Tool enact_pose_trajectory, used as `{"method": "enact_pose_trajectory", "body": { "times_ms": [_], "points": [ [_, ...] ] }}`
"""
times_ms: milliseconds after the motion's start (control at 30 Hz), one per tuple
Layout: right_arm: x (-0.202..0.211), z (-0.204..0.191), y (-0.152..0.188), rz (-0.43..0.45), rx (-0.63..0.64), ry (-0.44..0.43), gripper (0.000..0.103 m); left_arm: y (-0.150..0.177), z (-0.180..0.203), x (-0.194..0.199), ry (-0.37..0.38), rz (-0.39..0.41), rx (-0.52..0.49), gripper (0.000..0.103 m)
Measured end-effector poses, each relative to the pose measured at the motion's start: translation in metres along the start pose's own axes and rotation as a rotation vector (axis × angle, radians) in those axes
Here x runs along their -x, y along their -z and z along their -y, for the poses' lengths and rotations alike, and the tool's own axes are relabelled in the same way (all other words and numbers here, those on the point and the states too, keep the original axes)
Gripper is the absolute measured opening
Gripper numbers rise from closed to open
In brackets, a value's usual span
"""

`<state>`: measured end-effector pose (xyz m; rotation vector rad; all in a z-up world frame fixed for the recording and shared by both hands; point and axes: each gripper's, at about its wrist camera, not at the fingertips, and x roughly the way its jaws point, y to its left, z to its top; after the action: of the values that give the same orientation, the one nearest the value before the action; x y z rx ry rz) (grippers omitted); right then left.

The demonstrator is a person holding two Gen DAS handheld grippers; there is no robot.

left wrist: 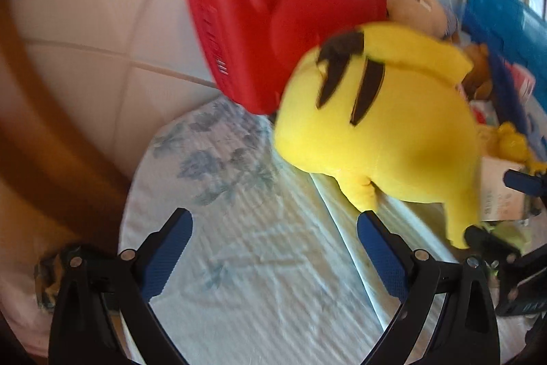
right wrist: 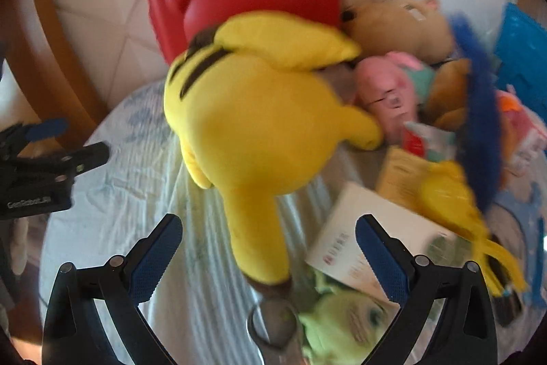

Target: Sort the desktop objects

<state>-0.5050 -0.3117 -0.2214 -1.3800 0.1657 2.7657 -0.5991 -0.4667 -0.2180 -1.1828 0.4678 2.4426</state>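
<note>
A yellow plush (right wrist: 259,125) with brown stripes on its back lies on the pale floral tablecloth (left wrist: 239,262), leaning against a red plastic case (left wrist: 273,23) with a carry handle. One long yellow limb with a brown tip (right wrist: 263,245) reaches between the fingers of my right gripper (right wrist: 270,248), which stands open and does not touch it. My left gripper (left wrist: 275,238) is open over bare cloth, with the yellow plush (left wrist: 376,125) just ahead to the right. Both views are blurred.
Right of the plush lies a pile: a beige plush (right wrist: 393,19), a pink plush (right wrist: 386,91), a blue furry item (right wrist: 482,112), a white box (right wrist: 369,245), a green plush (right wrist: 342,324) and a blue basket (left wrist: 502,23). The table's curved edge and tiled floor (left wrist: 85,5) are to the left.
</note>
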Motion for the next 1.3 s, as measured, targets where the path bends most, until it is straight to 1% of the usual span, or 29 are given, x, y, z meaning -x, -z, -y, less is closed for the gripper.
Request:
{"method": "enact_pose_trajectory", "body": {
  "times_ms": [33, 67, 100, 133, 200, 267, 300, 333, 367, 400, 433, 467, 533, 600, 667, 733, 800, 900, 933, 1000, 1167, 1267, 1300],
  "points": [
    [-0.010, -0.002, 0.000, -0.008, 0.014, -0.004, 0.096, 0.000, 0.003, -0.008, 0.003, -0.005, -0.009, 0.098],
    [-0.020, -0.003, 0.001, -0.016, 0.028, -0.007, 0.087, 0.000, 0.006, -0.018, 0.011, -0.014, -0.019, 0.098],
    [-0.030, -0.005, 0.001, -0.024, 0.042, -0.011, 0.059, -0.001, 0.011, -0.030, 0.022, -0.025, -0.026, 0.098],
    [-0.037, -0.004, 0.001, -0.033, 0.045, -0.011, 0.035, -0.001, 0.015, -0.038, 0.036, -0.032, -0.032, 0.098],
    [-0.050, 0.002, 0.001, -0.050, 0.033, -0.055, 0.034, -0.001, 0.027, -0.055, 0.067, -0.050, -0.045, 0.098],
    [-0.048, 0.008, 0.001, -0.031, 0.033, -0.067, 0.034, -0.003, 0.040, -0.062, 0.132, -0.029, -0.038, 0.098],
    [-0.047, 0.013, 0.002, -0.025, 0.026, -0.069, 0.034, -0.005, 0.045, -0.065, 0.138, -0.020, -0.037, 0.098],
    [-0.045, 0.017, 0.003, -0.019, 0.019, -0.072, 0.034, -0.007, 0.052, -0.068, 0.128, -0.017, -0.042, 0.089],
    [-0.045, 0.020, 0.004, -0.022, 0.019, -0.074, 0.034, -0.008, 0.060, -0.074, 0.112, -0.023, -0.058, 0.078],
    [-0.045, 0.022, 0.005, -0.025, 0.019, -0.076, 0.034, -0.008, 0.064, -0.077, 0.129, -0.033, -0.048, 0.055],
    [-0.045, 0.023, 0.005, -0.025, 0.024, -0.080, 0.033, -0.008, 0.067, -0.080, 0.148, -0.043, -0.037, 0.041],
    [-0.046, 0.024, 0.006, -0.025, 0.027, -0.085, 0.033, -0.008, 0.070, -0.083, 0.166, -0.053, -0.026, 0.033],
    [-0.046, 0.025, 0.006, -0.024, 0.033, -0.096, 0.031, -0.006, 0.073, -0.079, 0.144, -0.043, -0.014, 0.026],
    [-0.041, 0.027, 0.009, -0.019, 0.034, -0.108, 0.030, -0.002, 0.074, -0.067, 0.129, -0.035, -0.005, 0.023],
    [-0.030, 0.028, 0.012, -0.009, 0.031, -0.123, 0.029, 0.004, 0.074, -0.049, 0.118, -0.030, -0.001, 0.023],
    [-0.006, 0.025, 0.016, 0.017, 0.046, -0.142, 0.029, 0.013, 0.074, -0.020, 0.101, -0.011, 0.006, 0.022],
    [0.019, 0.020, 0.021, 0.034, 0.065, -0.143, 0.029, 0.023, 0.076, 0.013, 0.101, 0.005, 0.016, 0.021],
    [0.059, 0.016, 0.034, 0.043, 0.091, -0.158, 0.029, 0.044, 0.085, 0.059, 0.103, -0.018, 0.026, 0.021],
    [0.071, 0.016, 0.042, 0.040, 0.105, -0.156, 0.029, 0.057, 0.092, 0.074, 0.108, -0.039, 0.032, 0.021],
    [0.094, 0.016, 0.059, 0.035, 0.135, -0.153, 0.029, 0.075, 0.105, 0.092, 0.123, -0.062, 0.030, 0.021],
    [0.128, 0.039, 0.113, -0.023, 0.169, -0.143, 0.029, 0.130, 0.153, 0.141, 0.164, -0.111, 0.021, 0.021],
    [0.138, 0.069, 0.140, -0.065, 0.183, -0.147, 0.029, 0.147, 0.182, 0.169, 0.184, -0.111, 0.044, 0.022],
    [0.137, 0.081, 0.146, -0.085, 0.179, -0.156, 0.029, 0.152, 0.192, 0.177, 0.196, -0.112, 0.061, 0.026]
  ]
}}
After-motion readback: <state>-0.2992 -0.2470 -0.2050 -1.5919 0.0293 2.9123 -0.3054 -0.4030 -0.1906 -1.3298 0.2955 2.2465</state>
